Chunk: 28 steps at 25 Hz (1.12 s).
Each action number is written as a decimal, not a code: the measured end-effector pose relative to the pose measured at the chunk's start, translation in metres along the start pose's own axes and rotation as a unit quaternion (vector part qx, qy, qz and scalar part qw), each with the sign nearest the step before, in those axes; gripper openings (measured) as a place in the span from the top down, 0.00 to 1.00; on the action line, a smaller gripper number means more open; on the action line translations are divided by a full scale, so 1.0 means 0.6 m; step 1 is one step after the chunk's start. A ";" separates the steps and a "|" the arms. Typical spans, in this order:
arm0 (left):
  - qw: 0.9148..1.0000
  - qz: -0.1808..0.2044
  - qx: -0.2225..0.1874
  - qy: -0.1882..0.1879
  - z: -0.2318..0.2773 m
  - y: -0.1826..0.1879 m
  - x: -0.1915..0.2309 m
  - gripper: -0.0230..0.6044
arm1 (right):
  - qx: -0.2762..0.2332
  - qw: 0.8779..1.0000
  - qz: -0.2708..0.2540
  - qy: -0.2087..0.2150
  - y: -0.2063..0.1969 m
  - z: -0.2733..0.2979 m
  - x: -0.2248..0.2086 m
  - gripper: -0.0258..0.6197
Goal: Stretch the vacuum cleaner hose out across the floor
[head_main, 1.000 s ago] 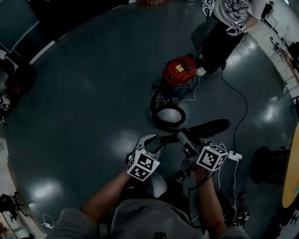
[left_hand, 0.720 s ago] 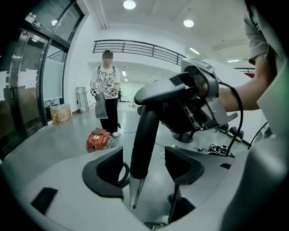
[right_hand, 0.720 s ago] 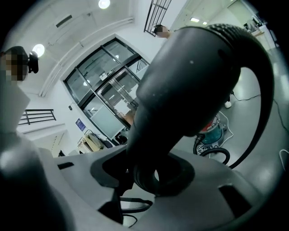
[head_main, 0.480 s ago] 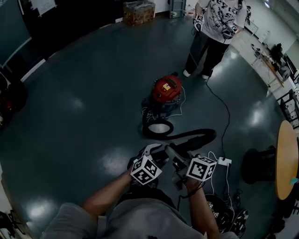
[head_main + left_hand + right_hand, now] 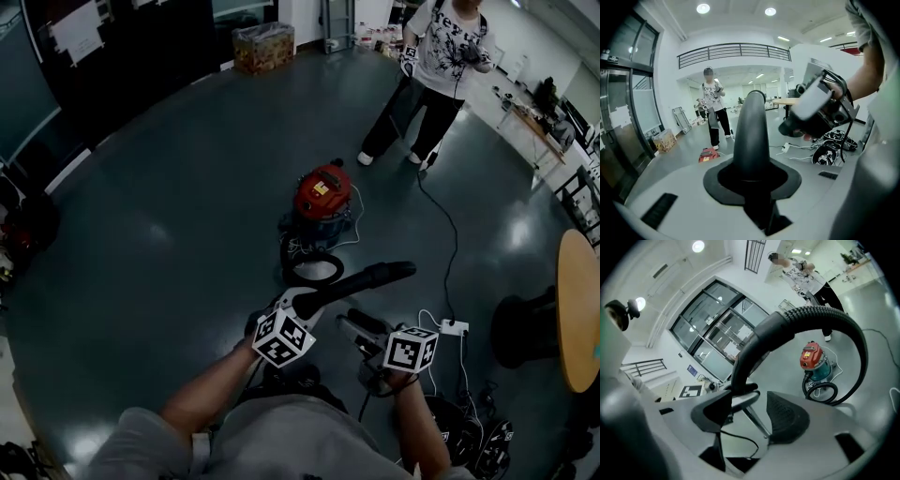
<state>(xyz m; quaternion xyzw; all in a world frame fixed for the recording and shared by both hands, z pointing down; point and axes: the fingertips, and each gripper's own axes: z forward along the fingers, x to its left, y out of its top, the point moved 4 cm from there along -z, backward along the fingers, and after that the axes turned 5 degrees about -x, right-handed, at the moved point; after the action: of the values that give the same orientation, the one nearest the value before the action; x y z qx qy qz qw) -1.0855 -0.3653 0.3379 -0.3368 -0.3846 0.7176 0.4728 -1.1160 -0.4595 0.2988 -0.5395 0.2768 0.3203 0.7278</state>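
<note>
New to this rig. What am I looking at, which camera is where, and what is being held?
No robot: a person carries a claw in each hand. The overhead picture comes from a head camera looking down; the other two cameras ride on the claws. On the floor stands a red vacuum cleaner with its black hose partly coiled; a second person stands beyond. The left claw is closing on the hose's stiff end, held between its pads. The right claw is opening, with nothing gripped.
</note>
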 end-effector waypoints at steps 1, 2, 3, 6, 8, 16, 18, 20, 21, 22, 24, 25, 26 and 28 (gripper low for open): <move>1.000 0.004 0.001 -0.001 -0.001 0.006 0.006 0.80 | 0.008 1.000 -0.025 -0.002 -0.003 -0.015 0.002 0.63; 1.000 0.008 0.002 -0.003 -0.003 0.013 0.009 0.80 | 0.014 0.998 -0.063 -0.008 -0.001 -0.029 0.008 0.63; 1.000 0.013 0.003 -0.004 -0.005 0.019 0.013 0.80 | 0.017 0.993 -0.113 -0.017 0.008 -0.040 0.018 0.63; 1.000 0.025 0.008 -0.013 -0.014 0.028 0.028 0.80 | 0.022 0.955 -0.293 -0.031 0.053 -0.052 0.073 0.63; 0.999 0.031 0.010 -0.038 -0.025 0.026 0.032 0.80 | 0.037 0.912 -0.406 -0.044 0.083 -0.048 0.115 0.63; 0.972 0.132 0.013 -0.194 -0.064 -0.017 0.056 0.80 | 0.254 0.766 -0.589 -0.052 0.073 0.091 0.196 0.63; 0.960 0.164 0.008 -0.228 -0.080 -0.026 0.066 0.80 | 0.304 0.758 -0.574 -0.065 0.037 0.131 0.188 0.63; 0.944 0.198 0.005 -0.265 -0.100 -0.033 0.073 0.80 | 0.331 0.751 -0.564 -0.095 0.009 0.161 0.181 0.63; 0.935 0.215 0.004 -0.281 -0.109 -0.036 0.077 0.80 | 0.339 0.748 -0.559 -0.114 -0.001 0.172 0.178 0.63; 0.927 0.230 0.001 -0.297 -0.117 -0.038 0.080 0.80 | 0.346 0.745 -0.554 -0.132 -0.008 0.181 0.175 0.63; 0.910 0.256 -0.005 -0.325 -0.130 -0.038 0.079 0.80 | 0.363 0.736 -0.546 -0.168 -0.022 0.191 0.166 0.63; 0.902 0.267 -0.008 -0.339 -0.136 -0.037 0.074 0.80 | 0.375 0.730 -0.541 -0.185 -0.033 0.189 0.161 0.63; 0.894 0.278 -0.011 -0.352 -0.141 -0.036 0.066 0.80 | 0.383 0.725 -0.536 -0.201 -0.045 0.184 0.159 0.68; 0.880 0.302 -0.016 -0.366 -0.147 -0.033 0.049 0.80 | 0.379 0.728 -0.521 -0.233 -0.062 0.169 0.163 0.77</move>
<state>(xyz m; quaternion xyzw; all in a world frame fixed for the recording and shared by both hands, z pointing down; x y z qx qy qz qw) -1.0123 -0.3119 0.3094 -0.1569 -0.4215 0.8915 0.0534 -1.0191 -0.3537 0.2753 -0.1866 -0.1277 -0.1257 0.9660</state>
